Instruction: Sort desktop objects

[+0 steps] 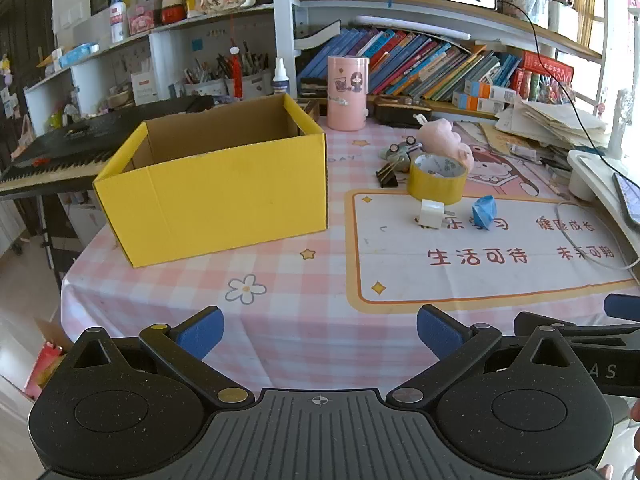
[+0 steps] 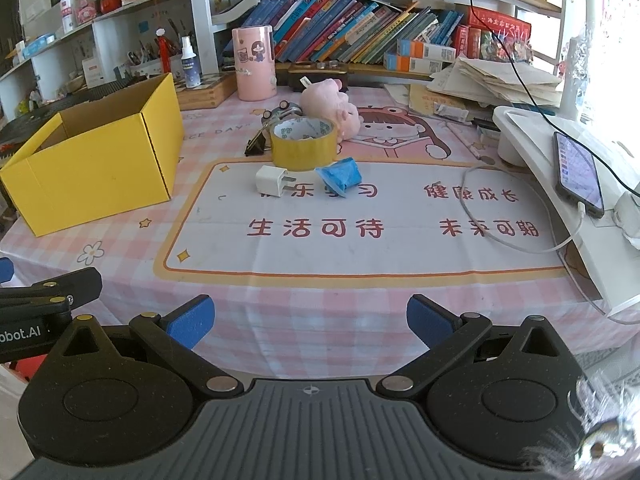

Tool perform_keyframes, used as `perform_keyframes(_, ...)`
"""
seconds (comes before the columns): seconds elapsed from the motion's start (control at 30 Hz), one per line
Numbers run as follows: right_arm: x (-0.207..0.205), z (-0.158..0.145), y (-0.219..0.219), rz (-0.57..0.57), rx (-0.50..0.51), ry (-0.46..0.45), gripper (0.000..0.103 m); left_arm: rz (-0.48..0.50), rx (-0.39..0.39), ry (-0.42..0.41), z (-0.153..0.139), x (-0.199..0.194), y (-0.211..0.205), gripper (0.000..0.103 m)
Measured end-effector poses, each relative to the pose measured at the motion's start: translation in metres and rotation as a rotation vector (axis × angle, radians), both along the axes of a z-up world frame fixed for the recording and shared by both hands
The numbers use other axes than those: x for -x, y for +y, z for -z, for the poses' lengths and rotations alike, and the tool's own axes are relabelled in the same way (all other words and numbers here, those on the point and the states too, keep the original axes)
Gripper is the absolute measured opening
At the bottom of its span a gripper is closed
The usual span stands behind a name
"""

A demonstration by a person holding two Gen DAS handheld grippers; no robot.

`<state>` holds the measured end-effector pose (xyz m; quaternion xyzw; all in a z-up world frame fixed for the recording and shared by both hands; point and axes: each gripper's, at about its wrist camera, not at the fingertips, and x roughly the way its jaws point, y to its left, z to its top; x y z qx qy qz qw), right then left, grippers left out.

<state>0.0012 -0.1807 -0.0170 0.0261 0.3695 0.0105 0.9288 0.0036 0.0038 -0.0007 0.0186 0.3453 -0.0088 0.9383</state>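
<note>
While nothing is held by either tool, a small cluster of objects waits near the middle of a desk covered with a pink checked cloth. At the front of the cluster, a white plug adapter lies just beside a crumpled blue packet. Directly behind them stands a roll of yellow tape, resting flat with its hole facing up. A black binder clip sits at the tape's left side, a small toy car lies behind it, and a pink plush toy rests against the back of the roll. Well apart, to the left, an open yellow cardboard box stands upright on the cloth. A pink cylindrical container stands behind the box's right corner, before shelves of books. The left gripper and the right gripper hover side by side over the desk's near edge, each with its blue-padded jaws spread wide and empty.
</note>
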Motion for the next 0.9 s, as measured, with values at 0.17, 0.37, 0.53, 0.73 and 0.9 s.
perform_keyframes(0.17,-0.0015,-0.002,0.0007,0.001,0.01,-0.006,0.103,0.002,-0.001,-0.001,-0.0002,0.0001,0.0009,0.103)
perform_keyframes(0.37,0.0004,-0.0027,0.0037,0.0,0.021,-0.021,0.103,0.001,-0.002,-0.007,-0.0016,-0.0001,0.0026,0.103)
perform_keyframes(0.53,0.0004,-0.0035,0.0053,0.001,0.024,-0.035,0.103,0.001,-0.011,-0.022,-0.0037,0.0001,0.0042,0.103)
perform_keyframes(0.73,0.0002,-0.0035,0.0058,0.001,0.025,-0.037,0.102,0.003,-0.01,-0.022,-0.0037,0.0,0.005,0.103)
perform_keyframes(0.9,0.0001,-0.0046,0.0082,0.0,0.025,-0.046,0.101,0.008,-0.015,-0.022,-0.0036,-0.0006,0.0045,0.103)
